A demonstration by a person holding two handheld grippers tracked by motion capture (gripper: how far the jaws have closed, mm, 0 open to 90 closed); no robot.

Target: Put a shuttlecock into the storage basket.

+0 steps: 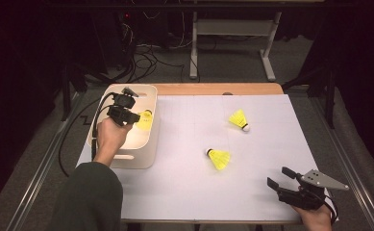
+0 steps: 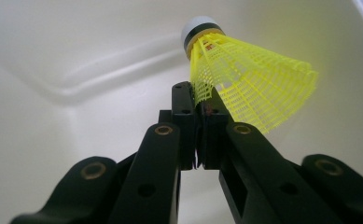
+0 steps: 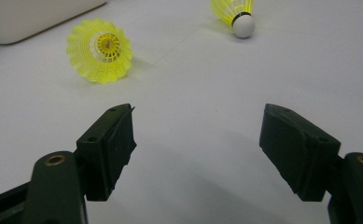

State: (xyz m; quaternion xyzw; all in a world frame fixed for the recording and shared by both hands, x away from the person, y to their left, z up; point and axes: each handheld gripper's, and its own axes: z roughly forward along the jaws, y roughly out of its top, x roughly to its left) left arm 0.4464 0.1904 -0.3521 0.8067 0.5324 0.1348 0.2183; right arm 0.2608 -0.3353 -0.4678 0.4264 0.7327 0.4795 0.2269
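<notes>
My left gripper point(image 1: 129, 117) hangs over the white bin point(image 1: 148, 144) at the table's left, shut on the skirt edge of a yellow shuttlecock point(image 1: 145, 120). In the left gripper view the shuttlecock point(image 2: 244, 81) points its white cork toward the bin's inner wall point(image 2: 76, 56), its mesh pinched at the jaw tips of the left gripper point(image 2: 200, 100). Two more yellow shuttlecocks lie on the white table: one in the middle point(image 1: 219, 159), one farther back right point(image 1: 239, 119). My right gripper point(image 1: 281, 178) rests open near the front right corner; in its own view the right gripper point(image 3: 198, 135) faces the near shuttlecock point(image 3: 100, 50) and the far shuttlecock point(image 3: 237, 14).
The white mat point(image 1: 189, 192) covers the table, with a wooden edge point(image 1: 213, 89) at the back. A desk frame point(image 1: 232, 29) and cables lie on the floor beyond. The bin's corner point(image 3: 25, 18) is in the right gripper view at upper left.
</notes>
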